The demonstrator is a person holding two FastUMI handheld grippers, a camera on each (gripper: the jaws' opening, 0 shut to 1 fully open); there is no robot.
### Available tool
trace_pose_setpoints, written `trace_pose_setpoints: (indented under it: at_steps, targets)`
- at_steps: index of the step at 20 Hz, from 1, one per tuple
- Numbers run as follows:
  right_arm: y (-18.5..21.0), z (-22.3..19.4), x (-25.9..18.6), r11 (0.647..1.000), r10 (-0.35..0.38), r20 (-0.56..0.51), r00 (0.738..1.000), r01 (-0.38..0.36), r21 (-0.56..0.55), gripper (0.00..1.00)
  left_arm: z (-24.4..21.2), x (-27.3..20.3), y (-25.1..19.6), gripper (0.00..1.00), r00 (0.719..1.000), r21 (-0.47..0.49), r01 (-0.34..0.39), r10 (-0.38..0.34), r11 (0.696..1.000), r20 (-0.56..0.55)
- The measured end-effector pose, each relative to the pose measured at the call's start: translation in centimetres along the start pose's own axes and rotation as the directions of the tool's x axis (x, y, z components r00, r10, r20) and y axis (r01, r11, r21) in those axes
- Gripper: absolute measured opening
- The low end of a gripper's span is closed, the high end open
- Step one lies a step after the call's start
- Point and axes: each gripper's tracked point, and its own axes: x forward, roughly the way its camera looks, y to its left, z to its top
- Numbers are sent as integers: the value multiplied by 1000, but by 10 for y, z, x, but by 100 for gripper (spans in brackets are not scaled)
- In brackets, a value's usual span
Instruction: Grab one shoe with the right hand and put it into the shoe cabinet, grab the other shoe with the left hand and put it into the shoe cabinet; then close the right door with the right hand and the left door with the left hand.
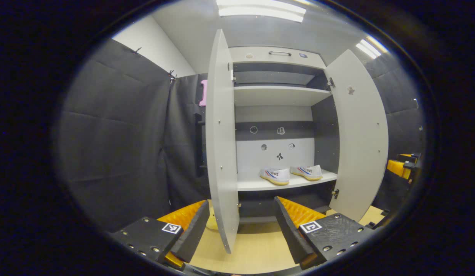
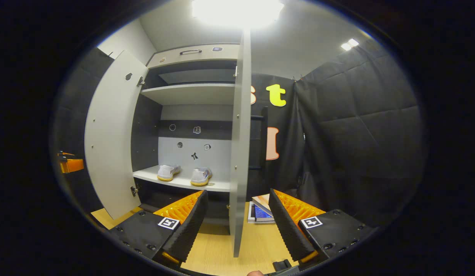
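Shoes: I saw both white shoes side by side on the lower shelf (image 1: 299,182) inside the shoe cabinet (image 1: 277,57); in the left gripper view one shoe (image 1: 275,176) sat just beside the other shoe (image 1: 307,172), at about 1 o'clock from my left gripper.
Left gripper: my left gripper (image 1: 237,226) was spread wide and held nothing; the edge of the left door (image 1: 221,145) stood between its fingers, and I could not tell whether either finger touched it.
Right gripper: my right gripper (image 2: 237,222) was likewise spread wide and empty, with the edge of the right door (image 2: 240,153) running up at 12 o'clock between its fingers; contact was unclear.
Doors: both doors stood swung out from the cabinet.
Other gripper: in the left gripper view I saw part of the right gripper at 3 o'clock, past the right door.
Floor: some books (image 2: 261,210) lay on the wooden floor (image 2: 214,249) at the foot of the booth wall, at 1 o'clock from the right gripper.
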Motion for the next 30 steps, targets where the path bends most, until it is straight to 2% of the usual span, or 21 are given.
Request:
trace_pose_setpoints:
  at_steps: [7, 10, 13, 14, 15, 16, 17, 18, 20, 21, 22, 23, 24, 25, 30]
  targets:
    - [-64, 31, 15, 983, -179, 58, 982, 181, -29, 98, -11, -17, 35, 100, 998, 9, -58, 58, 998, -15]
    - [-83, 33, 30, 967, -255, 40, 966, 256, -14, 98, -18, -23, 48, 100, 996, -15, -86, 85, 996, -30]
    - [-93, 33, 47, 955, -296, 13, 955, 296, -1, 98, -28, -27, 63, 100, 992, -17, -120, 119, 993, -46]
    - [-93, 32, 51, 954, -301, 8, 954, 301, 6, 99, -31, -28, 69, 95, 990, -15, -131, 130, 991, -51]
    - [-91, 32, 55, 954, -299, 3, 954, 299, 14, 99, -33, -30, 74, 95, 988, -14, -142, 141, 990, -55]
    - [-88, 29, 60, 956, -294, -7, 956, 294, 18, 94, -34, -31, 80, 95, 987, -17, -151, 150, 988, -56]
    - [-87, 26, 62, 954, -298, -17, 954, 299, 14, 99, -36, -32, 83, 100, 986, -21, -159, 158, 987, -57]
    - [-86, 26, 62, 953, -302, -14, 953, 302, 8, 98, -37, -33, 88, 95, 985, -25, -166, 165, 986, -58]
    - [-80, 28, 61, 954, -299, 1, 954, 299, -11, 97, -40, -33, 95, 95, 983, -31, -176, 174, 984, -60]
    - [-77, 30, 61, 955, -296, 7, 955, 296, -23, 92, -43, -34, 97, 100, 983, -33, -178, 175, 984, -60]
    - [-74, 29, 60, 955, -294, 5, 956, 294, -36, 97, -44, -32, 99, 95, 983, -33, -177, 175, 984, -61]
    - [-70, 30, 57, 956, -291, 9, 957, 291, -39, 90, -44, -31, 100, 100, 982, -34, -179, 177, 983, -59]
    - [-68, 31, 58, 959, -282, 5, 959, 282, -41, 95, -43, -29, 101, 95, 982, -39, -180, 178, 983, -55]
    - [-63, 32, 57, 963, -269, 5, 963, 269, -32, 95, -43, -28, 102, 100, 983, -48, -178, 176, 983, -51]
    - [-23, 33, 58, 987, -159, 10, 987, 159, -32, 95, -42, -22, 97, 100, 985, -61, -171, 169, 983, -40]
